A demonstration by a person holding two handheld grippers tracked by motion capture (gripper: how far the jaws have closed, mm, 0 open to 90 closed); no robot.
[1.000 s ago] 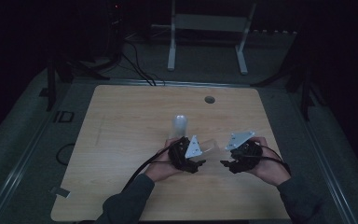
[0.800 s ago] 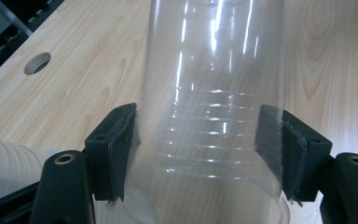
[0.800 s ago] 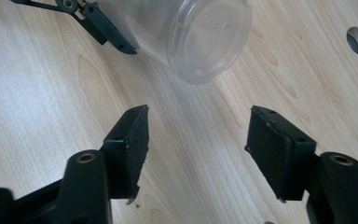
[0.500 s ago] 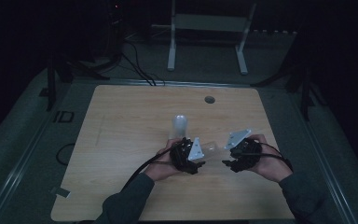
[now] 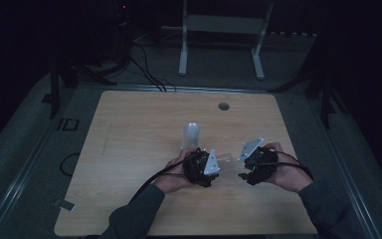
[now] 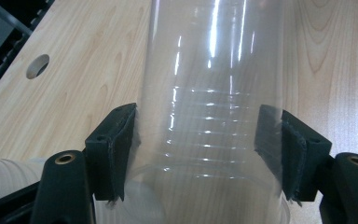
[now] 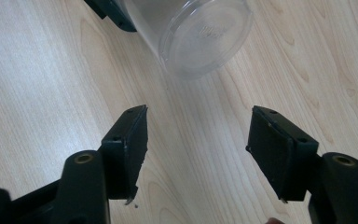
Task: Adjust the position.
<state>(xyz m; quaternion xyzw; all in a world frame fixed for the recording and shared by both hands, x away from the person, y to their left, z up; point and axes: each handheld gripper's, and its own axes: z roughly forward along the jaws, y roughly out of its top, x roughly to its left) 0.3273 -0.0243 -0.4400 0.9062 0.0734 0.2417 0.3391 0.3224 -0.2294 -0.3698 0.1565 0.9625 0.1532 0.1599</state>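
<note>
- Left gripper [image 5: 200,168]: held in the person's left hand [image 5: 171,175] at the near-middle of the wooden table [image 5: 129,149]. In the left gripper view its two black pads [image 6: 116,149] press on either side of a clear plastic cup [image 6: 214,116]; the jaws are pinching the cup across its ribbed wall.
- Clear plastic cup, high view [image 5: 192,135]: it juts away from the left gripper toward the far side, roughly over the middle of the table. Whether any part of it rests on the wood cannot be told from here.
- Cup wall is transparent; the wood grain shows through it. Faint horizontal ribs run around the part between the pads.
- A second clear rim curves low in the left gripper view, inside the held cup; it may be a nested cup, cannot tell.
- Right gripper [image 5: 256,165]: held in the person's right hand [image 5: 283,173], just to the right of the left gripper, apart from it.
- Right gripper view: the jaws are spread wide with only bare tabletop between them; the gripper [image 7: 198,140] pinches nothing.
- Same view: the round, flat end of the cup [image 7: 205,35] faces this camera, beyond the jaw tips and clear of them. A black part of the left gripper sits beside it at the top edge.
- Round hole [image 5: 224,106] in the table at the far side, right of centre, well apart from the cup.
- Room around the table is dark; a white stand [image 5: 184,45] is on the floor beyond the far edge.
</note>
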